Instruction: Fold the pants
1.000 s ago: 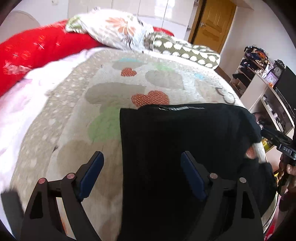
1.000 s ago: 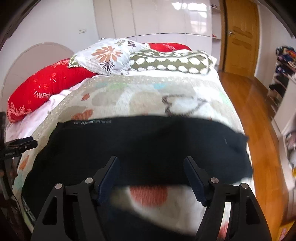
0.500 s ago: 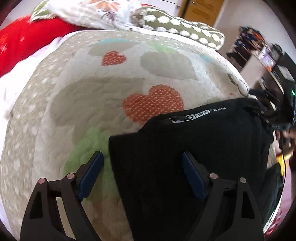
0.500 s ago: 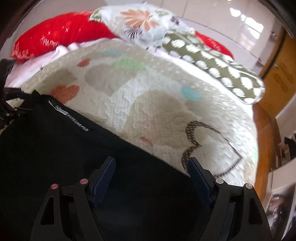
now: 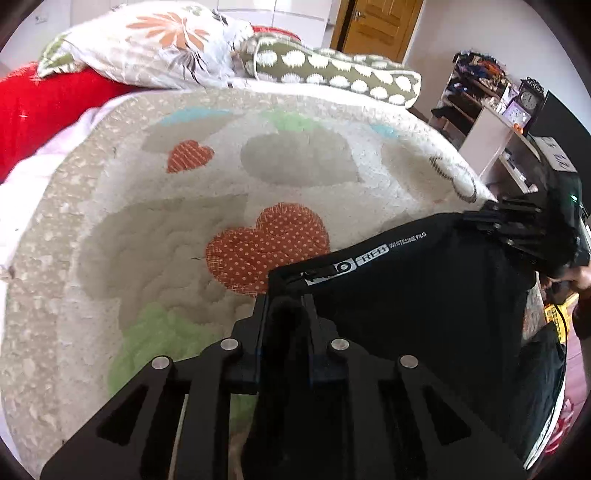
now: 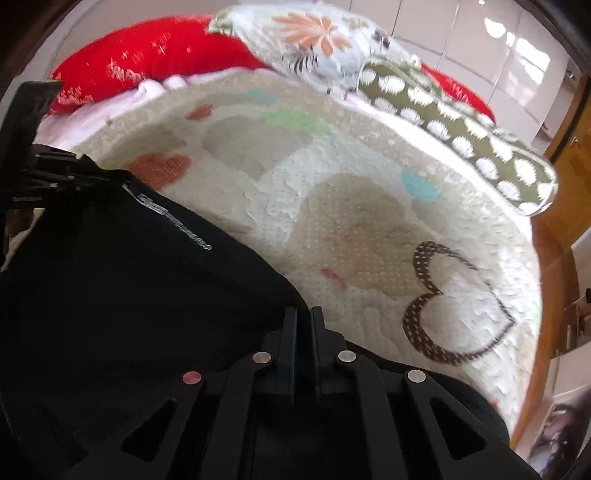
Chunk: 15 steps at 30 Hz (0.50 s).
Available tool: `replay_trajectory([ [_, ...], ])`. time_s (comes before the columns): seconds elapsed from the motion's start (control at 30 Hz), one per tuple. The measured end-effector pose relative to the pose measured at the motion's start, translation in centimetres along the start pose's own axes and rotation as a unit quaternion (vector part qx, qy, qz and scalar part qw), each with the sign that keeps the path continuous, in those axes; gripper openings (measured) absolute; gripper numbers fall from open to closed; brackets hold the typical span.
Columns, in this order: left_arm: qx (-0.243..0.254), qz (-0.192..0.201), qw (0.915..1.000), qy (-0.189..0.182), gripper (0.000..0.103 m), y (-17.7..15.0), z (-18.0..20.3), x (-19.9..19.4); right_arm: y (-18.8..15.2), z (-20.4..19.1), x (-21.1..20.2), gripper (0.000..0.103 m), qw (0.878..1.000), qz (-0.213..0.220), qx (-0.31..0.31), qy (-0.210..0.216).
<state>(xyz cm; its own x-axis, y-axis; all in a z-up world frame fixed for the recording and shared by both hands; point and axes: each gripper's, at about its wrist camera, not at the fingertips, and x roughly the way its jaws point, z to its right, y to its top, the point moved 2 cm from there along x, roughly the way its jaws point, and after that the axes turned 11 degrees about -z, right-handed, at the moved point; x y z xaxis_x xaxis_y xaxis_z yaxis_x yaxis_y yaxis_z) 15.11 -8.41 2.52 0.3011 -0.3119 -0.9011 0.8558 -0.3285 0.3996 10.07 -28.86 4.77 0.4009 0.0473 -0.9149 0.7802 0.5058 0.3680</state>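
Note:
Black pants point(image 5: 424, 295) lie on the near part of the heart-patterned bedspread point(image 5: 166, 229), with the white-lettered waistband along their far edge. My left gripper point(image 5: 287, 301) has its jaws closing tight on the waistband's left corner, and black cloth is pinched between the fingers. In the right wrist view my right gripper point(image 6: 303, 314) has its jaws closing on the far edge of the pants point(image 6: 129, 295), the fingers nearly together. The other gripper point(image 5: 517, 225) also shows at the pants' right corner in the left wrist view.
A red pillow point(image 6: 147, 70), a floral pillow point(image 5: 147, 48) and a green spotted bolster point(image 5: 332, 74) line the head of the bed. Cluttered shelves with a clock point(image 5: 495, 110) stand to the right. A wooden door point(image 5: 376, 26) is behind, with wood floor point(image 6: 569, 206) beside the bed.
Both grippers were wide open over the pants; now both have closed on the waistband edge. Both moved forward and down toward the far edge of the pants.

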Motion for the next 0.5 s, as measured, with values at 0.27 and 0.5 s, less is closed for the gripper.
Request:
replay_trajectory([
  [0.27, 0.011, 0.083, 0.9961, -0.028, 0.008, -3.4, 1.5, -9.7, -5.6, -2.7, -12.9, 0.005, 0.993, 0.113, 0.021, -0.023],
  [0.5, 0.059, 0.126, 0.9894, -0.039, 0.008, -10.1, 5.1, -15.8, -15.6, -10.5, -20.3, 0.005, 0.987, 0.161, 0.022, -0.013],
])
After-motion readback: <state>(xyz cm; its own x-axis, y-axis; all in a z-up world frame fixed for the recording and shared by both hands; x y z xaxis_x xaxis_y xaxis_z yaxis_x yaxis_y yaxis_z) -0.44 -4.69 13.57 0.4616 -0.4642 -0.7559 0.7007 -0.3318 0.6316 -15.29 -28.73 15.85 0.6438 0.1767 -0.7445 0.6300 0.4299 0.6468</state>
